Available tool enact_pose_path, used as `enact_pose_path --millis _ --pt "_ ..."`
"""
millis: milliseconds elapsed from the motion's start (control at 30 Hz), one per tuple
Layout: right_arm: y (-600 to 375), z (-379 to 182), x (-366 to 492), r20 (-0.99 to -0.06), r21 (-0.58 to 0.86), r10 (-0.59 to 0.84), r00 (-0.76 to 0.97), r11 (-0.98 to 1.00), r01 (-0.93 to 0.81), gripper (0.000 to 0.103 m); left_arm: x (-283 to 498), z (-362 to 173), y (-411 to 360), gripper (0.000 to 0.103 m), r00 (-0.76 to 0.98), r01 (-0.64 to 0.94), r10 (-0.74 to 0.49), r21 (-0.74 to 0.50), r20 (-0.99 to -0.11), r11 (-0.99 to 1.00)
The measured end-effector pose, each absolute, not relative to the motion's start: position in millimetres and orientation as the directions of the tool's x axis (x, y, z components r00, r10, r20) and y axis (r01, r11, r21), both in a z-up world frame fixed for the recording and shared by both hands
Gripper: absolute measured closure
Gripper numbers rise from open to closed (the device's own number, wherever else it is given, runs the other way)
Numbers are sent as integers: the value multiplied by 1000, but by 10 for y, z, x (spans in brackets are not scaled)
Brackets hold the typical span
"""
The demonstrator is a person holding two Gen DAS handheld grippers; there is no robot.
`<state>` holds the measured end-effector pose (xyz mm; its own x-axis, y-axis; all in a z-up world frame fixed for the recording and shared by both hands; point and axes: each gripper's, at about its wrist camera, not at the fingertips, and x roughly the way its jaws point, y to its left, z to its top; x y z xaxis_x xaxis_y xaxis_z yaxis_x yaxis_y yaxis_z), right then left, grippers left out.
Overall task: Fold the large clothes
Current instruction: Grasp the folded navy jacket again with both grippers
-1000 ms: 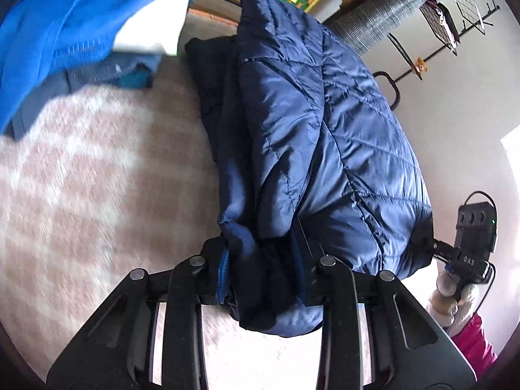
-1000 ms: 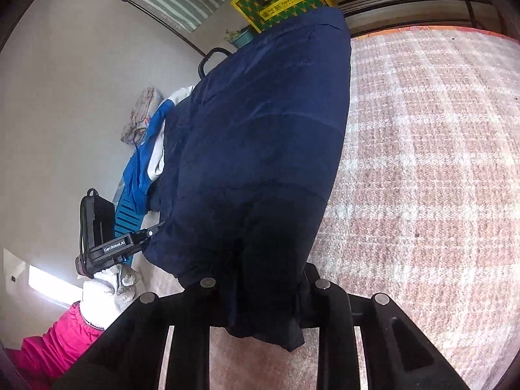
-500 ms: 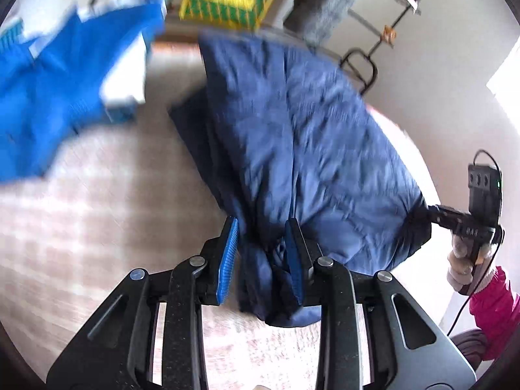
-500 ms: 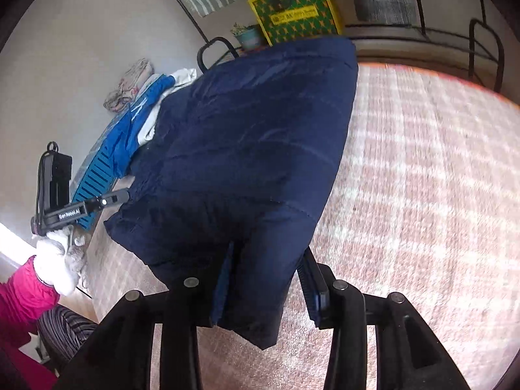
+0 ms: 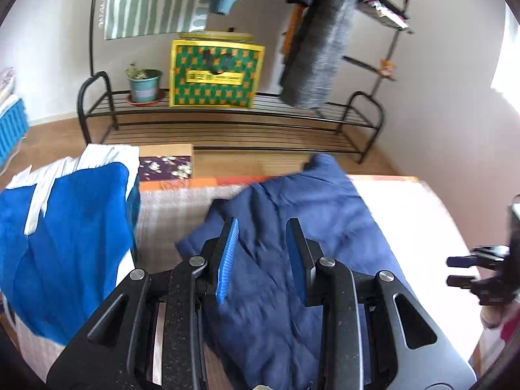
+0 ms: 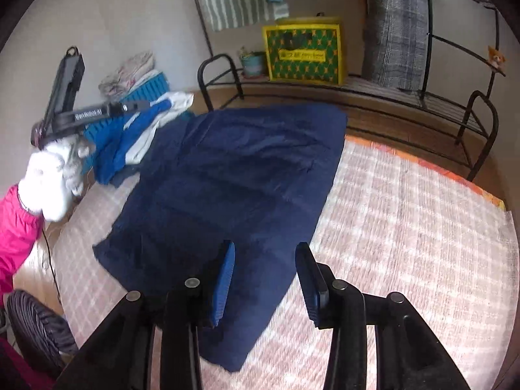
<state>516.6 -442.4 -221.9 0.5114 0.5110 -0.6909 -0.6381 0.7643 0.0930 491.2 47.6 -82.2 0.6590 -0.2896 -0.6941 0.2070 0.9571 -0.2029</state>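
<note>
Lying folded on a pink checked rug (image 6: 406, 211), a navy quilted jacket (image 6: 234, 175) fills the middle of the right wrist view, its near end cut off behind the right gripper (image 6: 265, 263), whose jaws stand apart with nothing between them. In the left wrist view the same jacket (image 5: 312, 201) runs from centre frame to the bottom edge, its lower part hidden under the left gripper (image 5: 261, 240); those jaws also stand apart over the cloth, and whether the blue pads (image 5: 227, 256) touch the fabric is hard to tell through blur. At the left of that view a blue-and-white garment (image 5: 65, 227) sits just beside the jacket, its lower edge out of frame. A white-gloved hand (image 6: 52, 175) with a pink sleeve holds the other gripper at the left of the right wrist view. Along the wall in the upper frame, a black metal rack (image 5: 227, 120) carries a green-and-yellow box (image 5: 214, 71) and a potted plant (image 5: 143, 81), with hanging clothes (image 5: 315, 48) covering part of the rack's right side.
</note>
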Motion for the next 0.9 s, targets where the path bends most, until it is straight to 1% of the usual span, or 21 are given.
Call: enact_pose_path --millis 100,167,267,333,400,433,533,600,633,667,700,733,767,800,867,900 --pt "-4136 -2173 5428 -643 94 512 570 791 -604 62 5162 -1129 454 73 621 146 -279 -242 -733 959" --pt "-3908 -2240 5646 -641 104 516 568 792 -602 62 5252 -1323 485 73 601 102 -269 -262 -752 960" --pt "-3613 -2507 5912 -673 16 454 584 799 -602 62 5229 -1732 612 73 565 10 -231 -273 -792 962" --pt "-3511 -2780 6032 -716 35 449 534 788 -615 62 5122 -1980 682 73 546 -15 -211 -261 -811 965" --pt "-3475 -2967 6022 -731 11 441 521 771 -637 63 5022 -2145 748 72 544 -9 -232 -282 -806 959" --pt "-3476 -3035 6023 -733 12 445 514 764 -645 63 4976 -2188 764 70 552 1 -230 -275 -801 961" --pt "-3520 -3006 6066 -746 30 444 496 766 -642 63 4944 -2124 746 70 557 30 -207 -230 -804 973" --pt "-3580 -2884 6032 -745 45 453 490 767 -640 63 4900 -1975 788 70 558 38 -230 -253 -797 967" --pt "-3656 -2806 5992 -730 69 480 487 760 -646 60 4850 -1875 839 69 568 41 -251 -278 -784 960" --pt "-3727 -2779 5961 -720 86 499 483 754 -651 50 4803 -1784 880 56 573 44 -274 -305 -773 951" --pt "-3838 -2728 5907 -702 110 525 481 747 -656 45 4737 -1692 957 45 574 46 -311 -349 -758 936" --pt "-3967 -2689 5854 -680 129 545 490 747 -652 37 4662 -1619 1044 23 578 43 -348 -398 -739 916" --pt "-4059 -2668 5820 -665 142 557 497 748 -648 33 4600 -1575 1117 20 582 44 -382 -441 -718 896" --pt "-4223 -2649 5773 -634 182 589 501 743 -644 32 4531 -1555 1198 20 573 46 -425 -490 -701 871" --pt "-4430 -2662 5748 -598 259 634 490 731 -631 19 4459 -1601 1302 20 520 42 -495 -557 -697 829" --pt "-4571 -2698 5748 -586 311 655 478 726 -614 18 4434 -1657 1350 20 487 34 -539 -601 -688 798"
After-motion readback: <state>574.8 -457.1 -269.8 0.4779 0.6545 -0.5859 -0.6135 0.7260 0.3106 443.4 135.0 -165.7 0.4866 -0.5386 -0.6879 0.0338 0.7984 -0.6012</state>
